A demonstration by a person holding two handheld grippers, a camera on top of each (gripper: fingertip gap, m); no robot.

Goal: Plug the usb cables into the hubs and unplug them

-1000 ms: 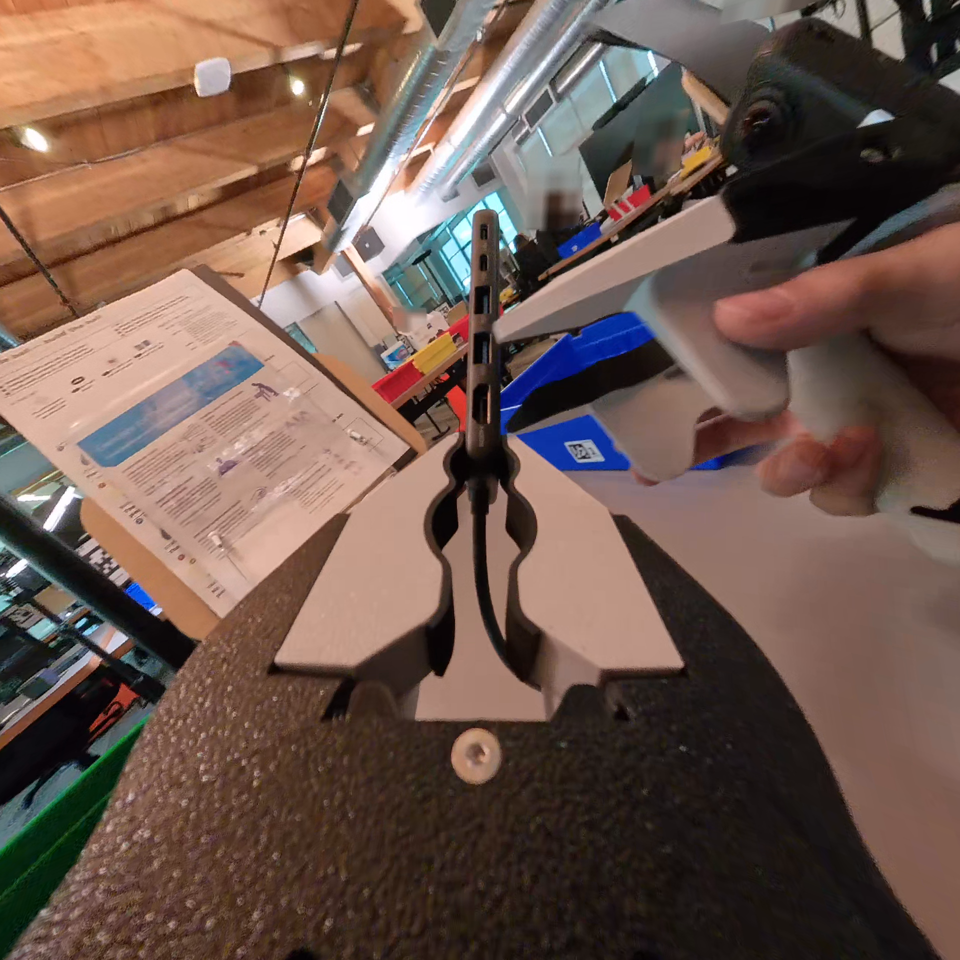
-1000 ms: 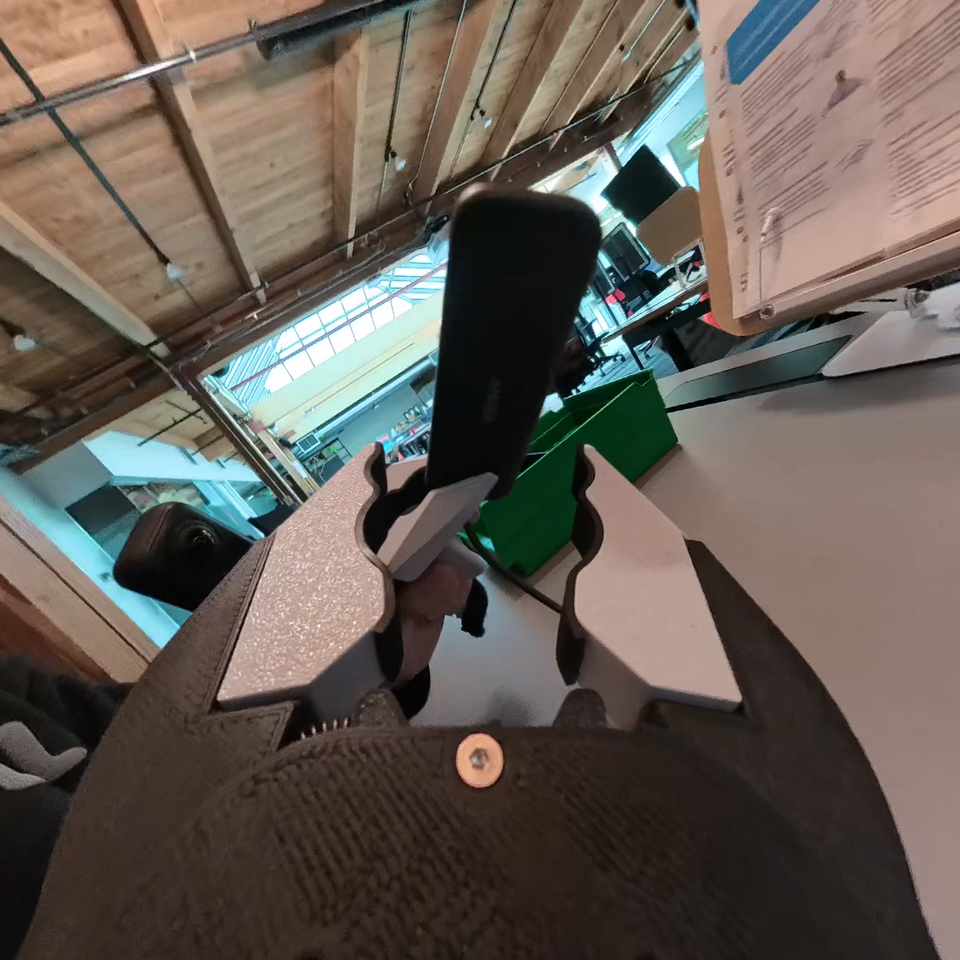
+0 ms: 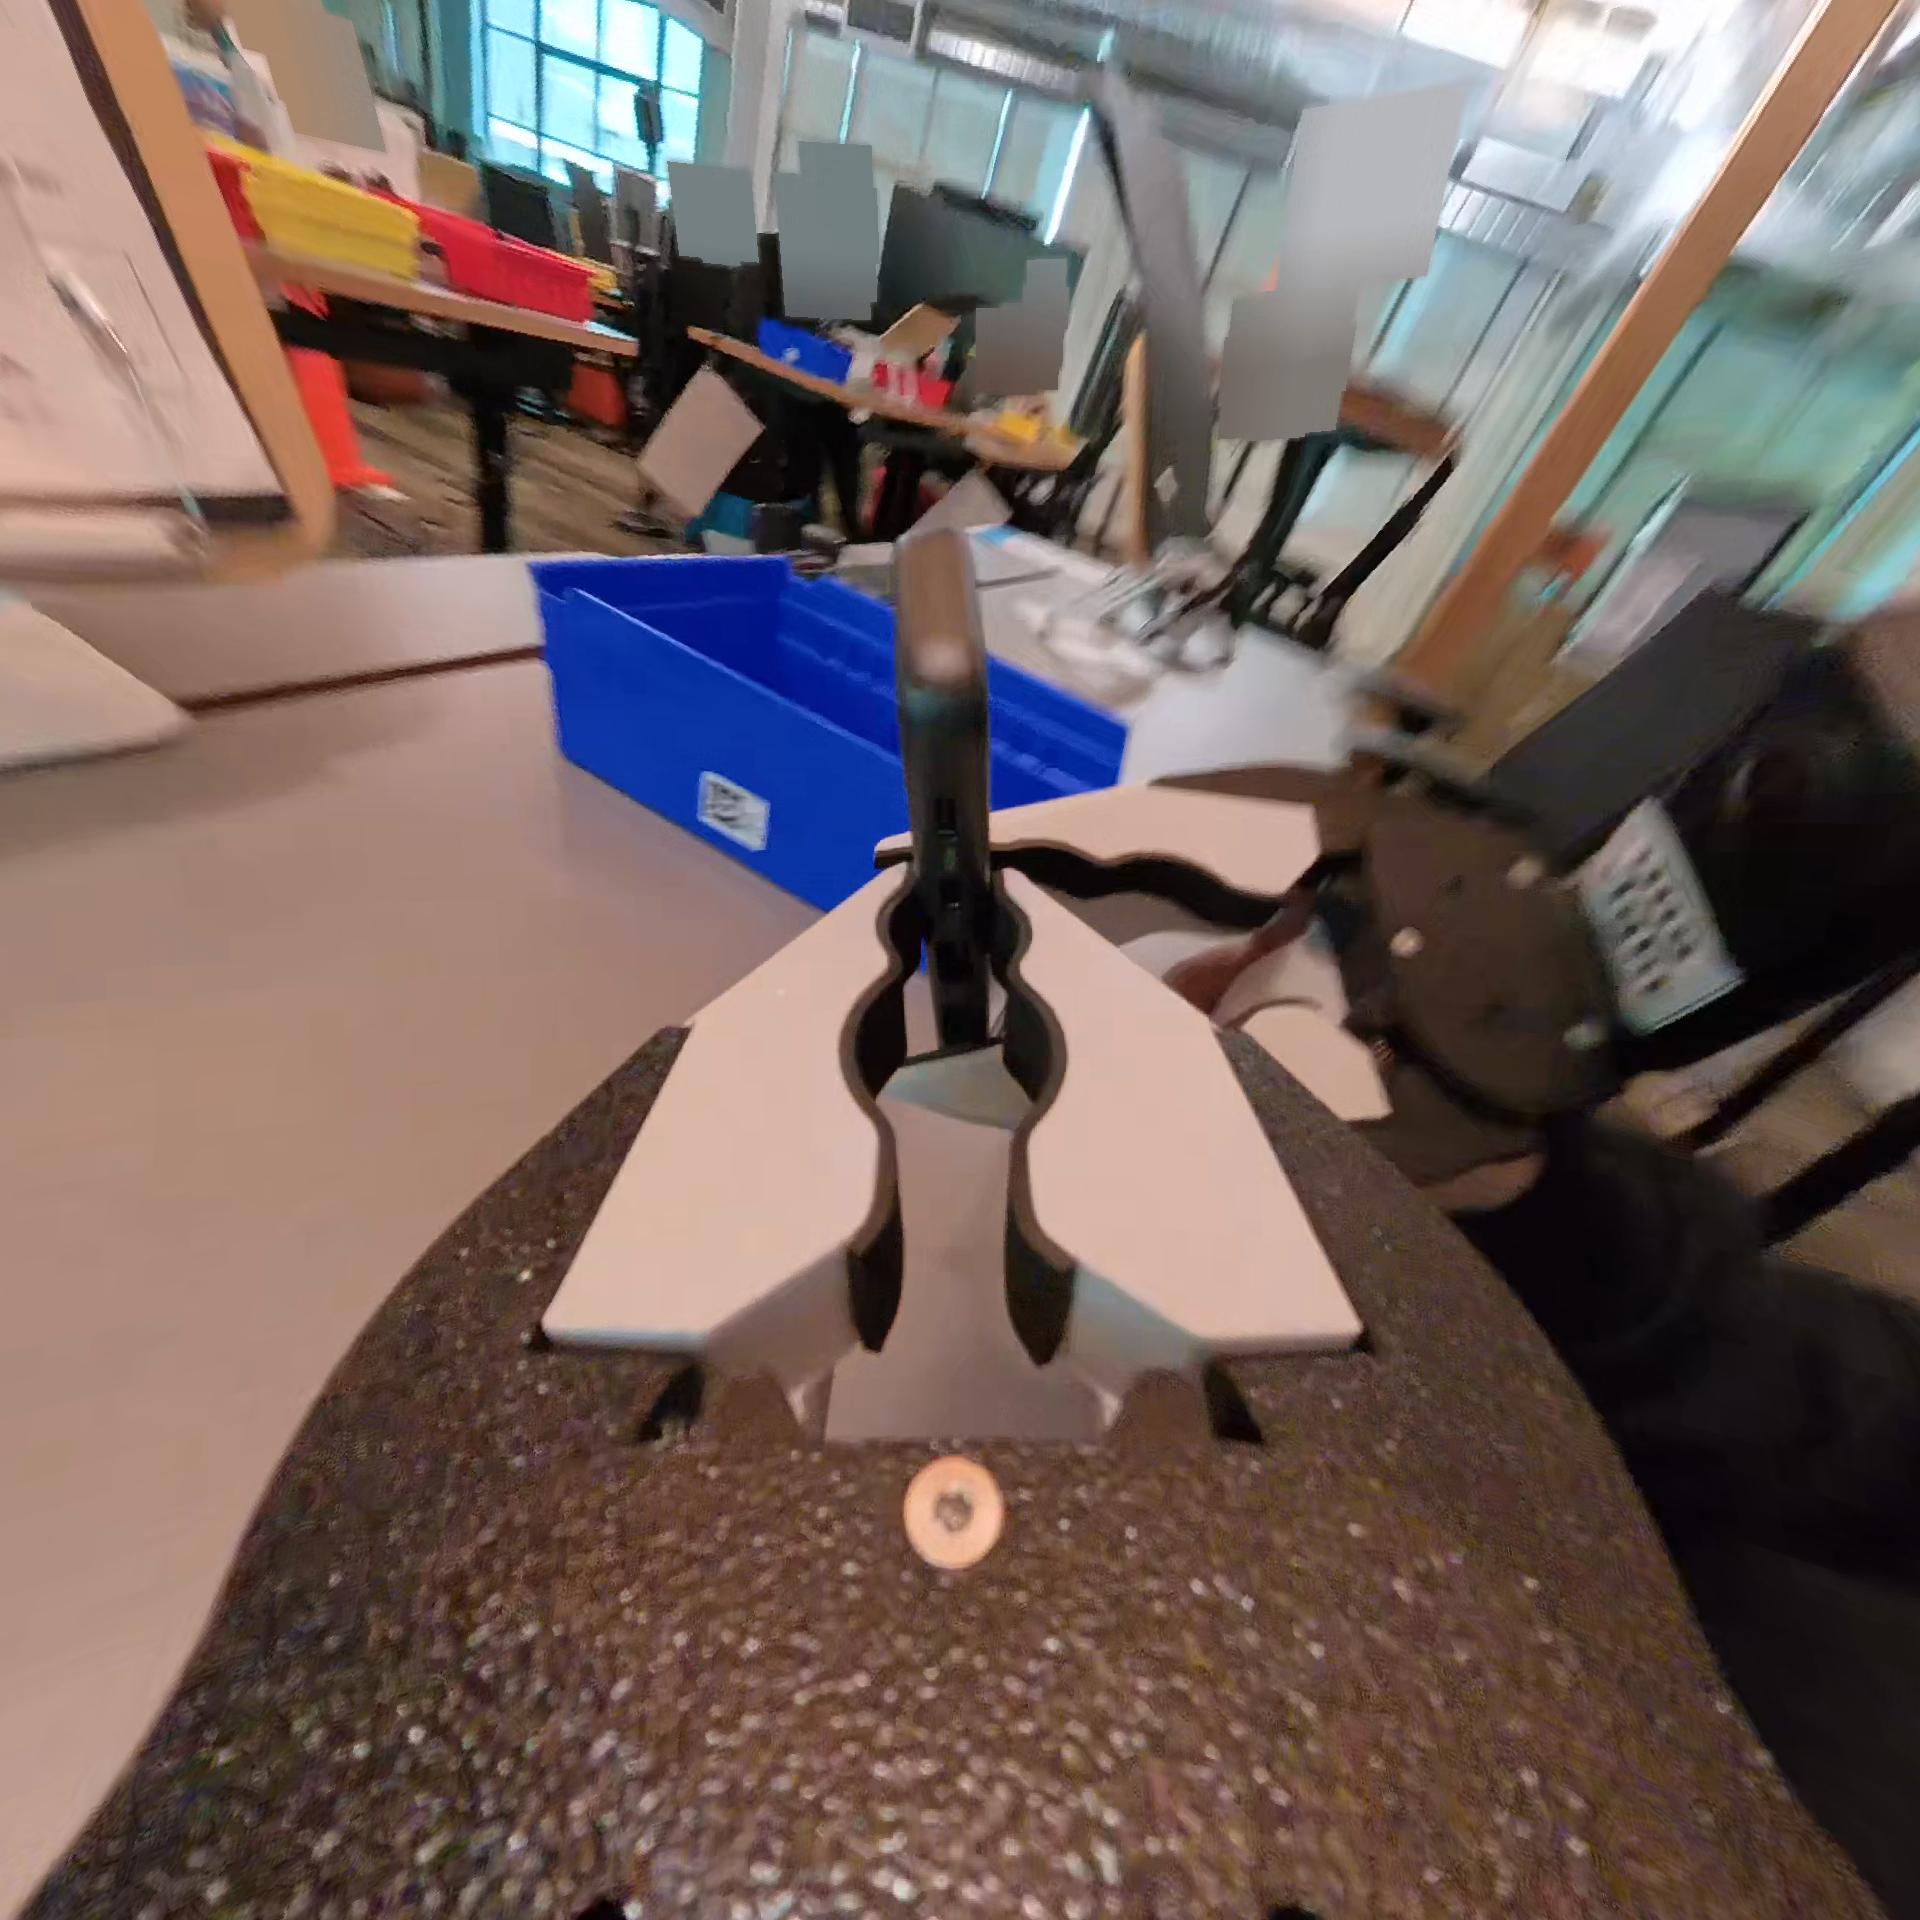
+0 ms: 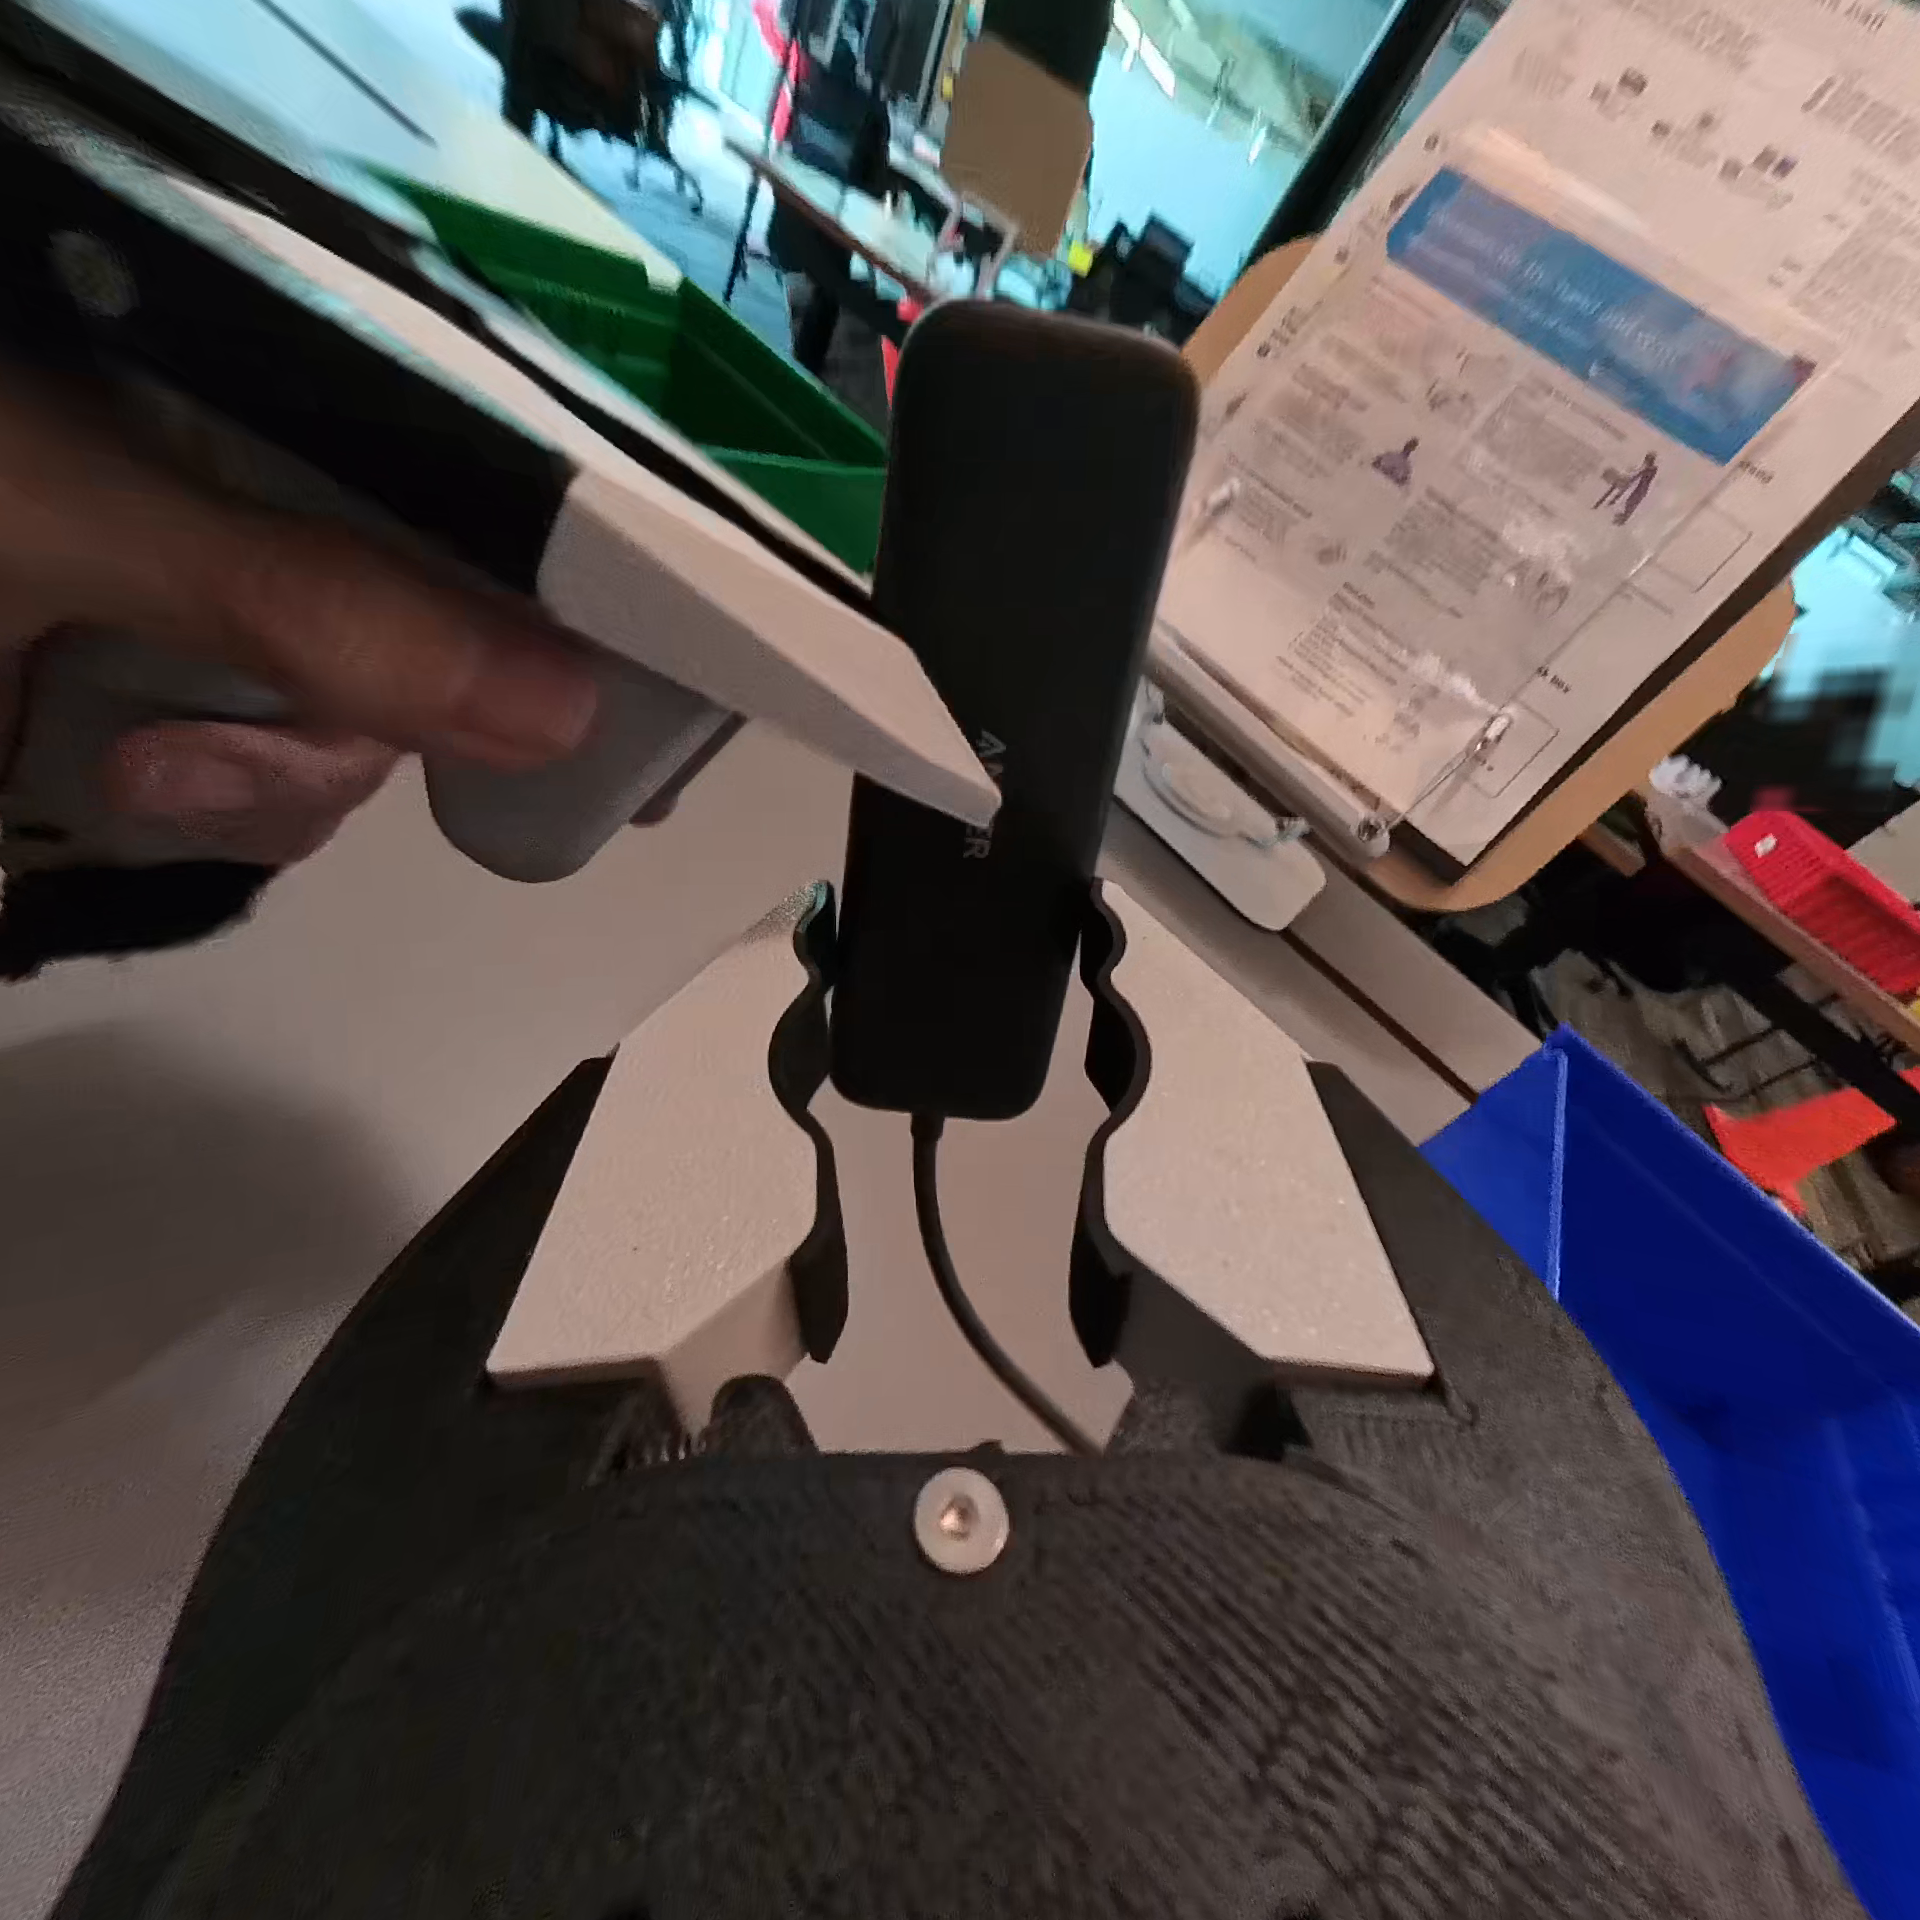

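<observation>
A slim black USB hub (image 3: 940,727) stands upright between both grippers, above the grey table. My left gripper (image 3: 948,904) is shut on its flat faces, seen edge-on in the left wrist view. My right gripper (image 4: 961,935) is shut on the narrow edges of the hub (image 4: 1023,582), near its lower end. The hub's black cable (image 4: 956,1278) hangs from its base down between my right fingers. A finger (image 4: 748,665) of the left gripper presses the hub's face from the left, with a hand (image 4: 343,665) behind it. No loose USB cable is in view.
A blue bin (image 3: 727,707) sits on the table (image 3: 312,987) behind the hub and shows at the right in the right wrist view (image 4: 1714,1299). A green bin (image 4: 727,395) lies at the far left. An instruction sheet on a stand (image 4: 1507,416) is behind.
Both views have tilted down from the ceiling towards the table. My right gripper, open beside the hub before, has closed on its edges. My left gripper still holds the hub.
</observation>
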